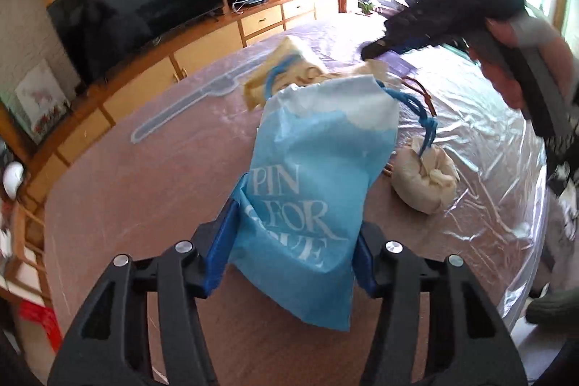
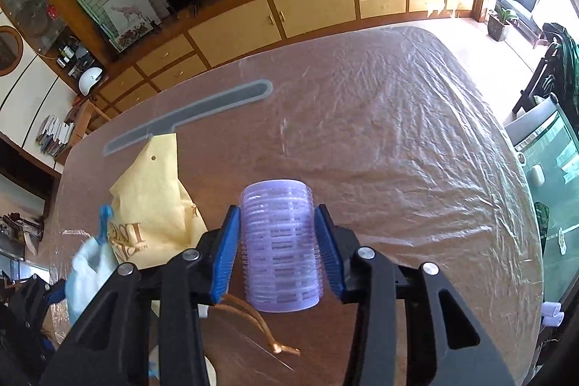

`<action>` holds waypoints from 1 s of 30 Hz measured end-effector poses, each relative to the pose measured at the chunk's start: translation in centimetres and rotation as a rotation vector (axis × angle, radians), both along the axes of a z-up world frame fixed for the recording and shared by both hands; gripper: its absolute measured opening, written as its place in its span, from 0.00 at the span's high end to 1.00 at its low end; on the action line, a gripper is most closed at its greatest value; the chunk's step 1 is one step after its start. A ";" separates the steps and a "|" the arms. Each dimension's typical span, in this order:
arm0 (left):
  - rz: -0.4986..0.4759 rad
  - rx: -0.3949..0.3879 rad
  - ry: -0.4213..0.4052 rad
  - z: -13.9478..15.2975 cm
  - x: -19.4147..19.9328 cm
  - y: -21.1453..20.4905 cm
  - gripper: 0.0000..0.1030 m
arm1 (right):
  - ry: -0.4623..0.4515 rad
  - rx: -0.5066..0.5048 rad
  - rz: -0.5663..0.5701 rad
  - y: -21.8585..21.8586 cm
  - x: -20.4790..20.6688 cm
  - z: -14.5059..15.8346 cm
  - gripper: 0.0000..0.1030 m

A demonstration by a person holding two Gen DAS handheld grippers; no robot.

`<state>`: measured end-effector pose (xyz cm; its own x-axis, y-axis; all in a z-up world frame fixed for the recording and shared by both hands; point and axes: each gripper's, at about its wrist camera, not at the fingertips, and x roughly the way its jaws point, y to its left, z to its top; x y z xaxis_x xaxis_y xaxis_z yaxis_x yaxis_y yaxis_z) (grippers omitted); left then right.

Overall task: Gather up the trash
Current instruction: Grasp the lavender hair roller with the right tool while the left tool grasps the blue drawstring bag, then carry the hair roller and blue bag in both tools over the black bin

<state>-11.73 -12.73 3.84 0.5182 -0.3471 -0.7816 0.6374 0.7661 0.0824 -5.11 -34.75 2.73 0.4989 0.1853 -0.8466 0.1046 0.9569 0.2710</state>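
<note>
Left wrist view: left gripper (image 1: 293,248) clamps blue bag (image 1: 311,183) between blue pads, bag upright over table (image 1: 144,183), mouth toward 12 o'clock. Cream bag (image 1: 289,67) just behind it. Tied cream pouch (image 1: 425,179) on table at 3 o'clock of blue bag.

Right wrist view: right gripper (image 2: 278,252) pinches purple hair roller (image 2: 280,245), pads against both sides. Cream bag (image 2: 155,205) at 9 o'clock on table. Grey strip (image 2: 188,114) at 11 o'clock.
</note>
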 end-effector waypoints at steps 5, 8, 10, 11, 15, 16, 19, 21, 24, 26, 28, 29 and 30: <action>-0.042 0.040 0.032 0.4 -0.1 -0.1 0.42 | -0.005 -0.058 0.030 0.3 -1.0 0.2 0.60; -0.058 0.082 -0.026 1.0 -0.3 -0.6 0.14 | 0.002 -0.086 0.039 0.3 -1.5 0.1 0.60; -0.075 0.100 -0.047 1.2 0.0 -1.0 0.10 | 0.009 -0.083 0.036 0.1 -1.7 -0.1 0.60; -0.085 0.106 -0.039 1.2 0.2 -1.2 0.10 | 0.013 -0.076 0.034 0.1 -1.7 -0.2 0.60; -0.144 0.124 0.004 0.9 1.9 -2.5 0.09 | 0.019 -0.063 0.031 0.1 -2.0 -0.5 0.60; -0.148 0.136 0.015 0.6 2.2 -2.8 0.09 | 0.019 -0.061 0.030 0.2 -2.1 -0.6 0.60; -0.132 0.176 0.068 -0.6 3.4 -3.4 0.09 | 0.018 -0.051 0.027 0.4 -2.4 -0.7 0.60; -0.115 0.177 0.100 -1.2 3.9 -3.4 0.09 | 0.021 -0.040 0.024 0.3 -2.6 -0.8 0.60; -0.085 0.157 0.112 -1.7 3.9 -2.8 0.10 | 0.022 -0.032 0.025 0.1 -3.0 -0.9 0.60; -0.074 0.134 0.122 -1.8 3.8 -2.4 0.11 | 0.025 -0.027 0.028 0.0 -3.5 -0.9 0.60; -0.065 0.124 0.126 -1.9 3.7 -2.1 0.17 | 0.028 -0.033 0.033 -0.1 -3.8 -0.8 0.60; -0.059 0.119 0.125 -1.9 3.5 -1.9 0.17 | 0.029 -0.040 0.038 0.0 -4.0 -0.8 0.59; -0.051 0.115 0.124 -1.9 3.4 -1.8 0.18 | 0.030 -0.047 0.042 0.1 -4.2 -0.8 0.58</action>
